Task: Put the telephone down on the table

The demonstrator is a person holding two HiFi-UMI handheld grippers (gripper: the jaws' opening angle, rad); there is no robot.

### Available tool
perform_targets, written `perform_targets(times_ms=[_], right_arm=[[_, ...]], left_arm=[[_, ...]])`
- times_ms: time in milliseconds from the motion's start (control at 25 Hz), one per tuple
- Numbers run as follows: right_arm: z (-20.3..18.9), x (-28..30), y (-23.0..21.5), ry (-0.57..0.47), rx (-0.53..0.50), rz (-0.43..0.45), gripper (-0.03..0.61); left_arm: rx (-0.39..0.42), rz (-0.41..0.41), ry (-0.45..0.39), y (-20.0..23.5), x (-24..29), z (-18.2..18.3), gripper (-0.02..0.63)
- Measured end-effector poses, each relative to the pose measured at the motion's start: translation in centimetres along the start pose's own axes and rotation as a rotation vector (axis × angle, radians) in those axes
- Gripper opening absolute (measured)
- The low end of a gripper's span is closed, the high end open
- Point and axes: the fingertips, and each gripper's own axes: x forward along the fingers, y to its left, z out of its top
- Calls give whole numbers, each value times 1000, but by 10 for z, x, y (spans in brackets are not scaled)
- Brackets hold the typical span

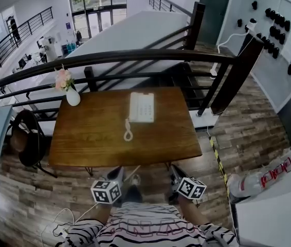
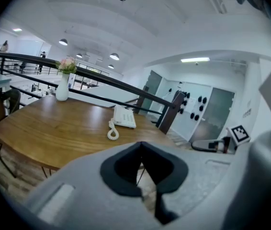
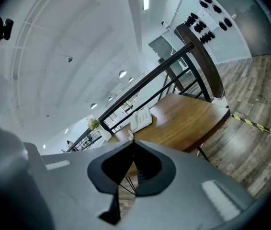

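Wooden table at frame centre, black railing above; white telephone flat on tabletop, upper centre, coiled cord below it; flower vase at table's upper left; my left gripper and right gripper at lower centre, both clenched, empty

White telephone, brown wood, black rails.
The plastic push-button telephone and its coiled cord are white; the rectangular wooden table is a glossy mid-brown. The small round vase is white and its flowers pale pink. The metal railing is black, the plank floor streaked grey-brown, with yellow-and-black striped tape. The left gripper and right gripper are grey, their cubes patterned in black-on-white squares. The person's shirt is striped black and white.
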Motion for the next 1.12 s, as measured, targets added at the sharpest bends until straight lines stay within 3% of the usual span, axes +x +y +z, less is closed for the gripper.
perform_targets(times_ms=[400, 1120], right_arm=[[-13, -10, 5, 33, -42, -23, -2], [-11, -8, -4, 43, -48, -61, -2]], left_arm=[[-20, 14, -20, 0, -21, -9, 2], [-35, 13, -1, 1, -15, -13, 2]])
